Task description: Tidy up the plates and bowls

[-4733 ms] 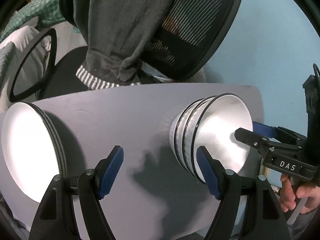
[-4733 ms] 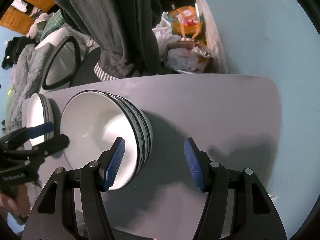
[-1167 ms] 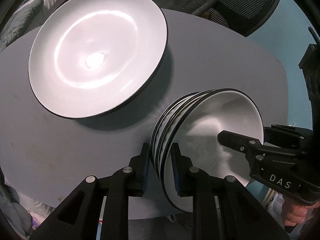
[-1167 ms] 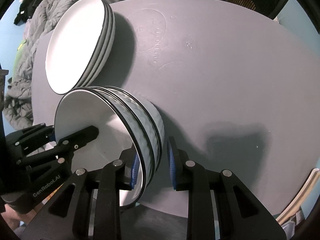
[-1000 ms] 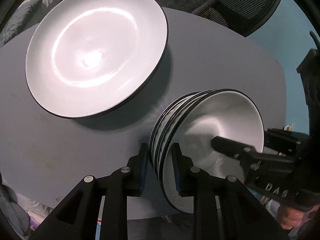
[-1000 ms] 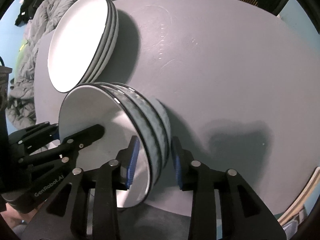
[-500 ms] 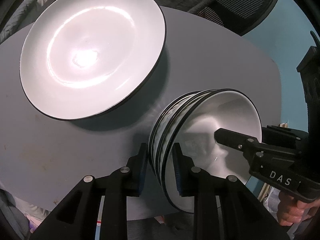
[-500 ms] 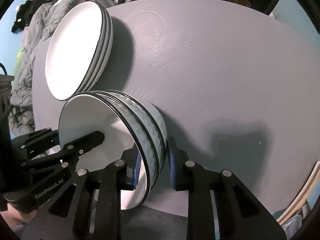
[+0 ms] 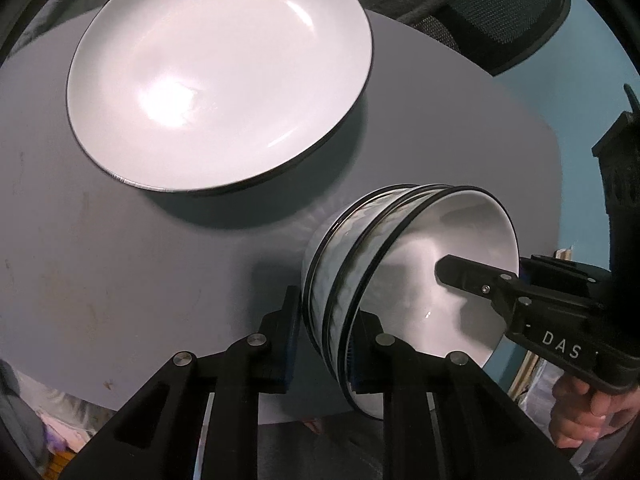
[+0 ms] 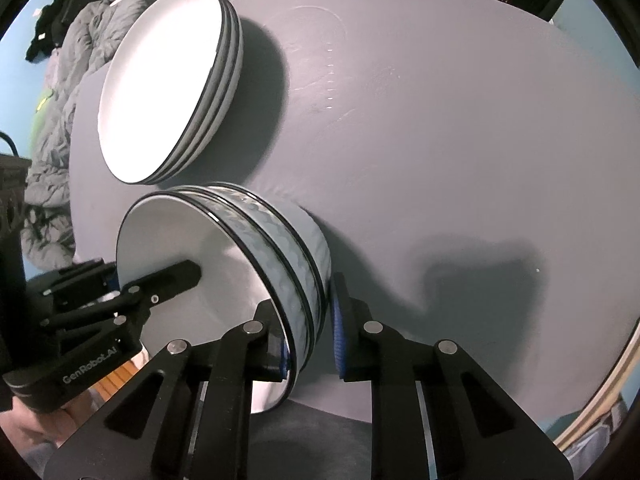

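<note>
We point both grippers steeply down at the grey table [image 9: 120, 264]. Our left gripper [image 9: 322, 336] has just tightened on the bowl stack's [image 9: 400, 280] near wall, beside the plates [image 9: 220, 80]; our right gripper [image 10: 310, 338], also just tightened, clamps the opposite wall.

On the round table [image 10: 440, 140], the stack of plates [image 10: 168, 84] sits in the upper left of the right wrist view, and the stack of bowls [image 10: 256, 256] lies just below it, near the table's lower edge. In the left wrist view the plates [image 9: 220, 76] fill the upper left and the bowls [image 9: 392, 280] sit lower right of them, close but apart. A chair [image 9: 500, 12] stands behind the table at the upper right, and bedding [image 10: 52, 120] lies beyond the table's left edge in the right wrist view.
</note>
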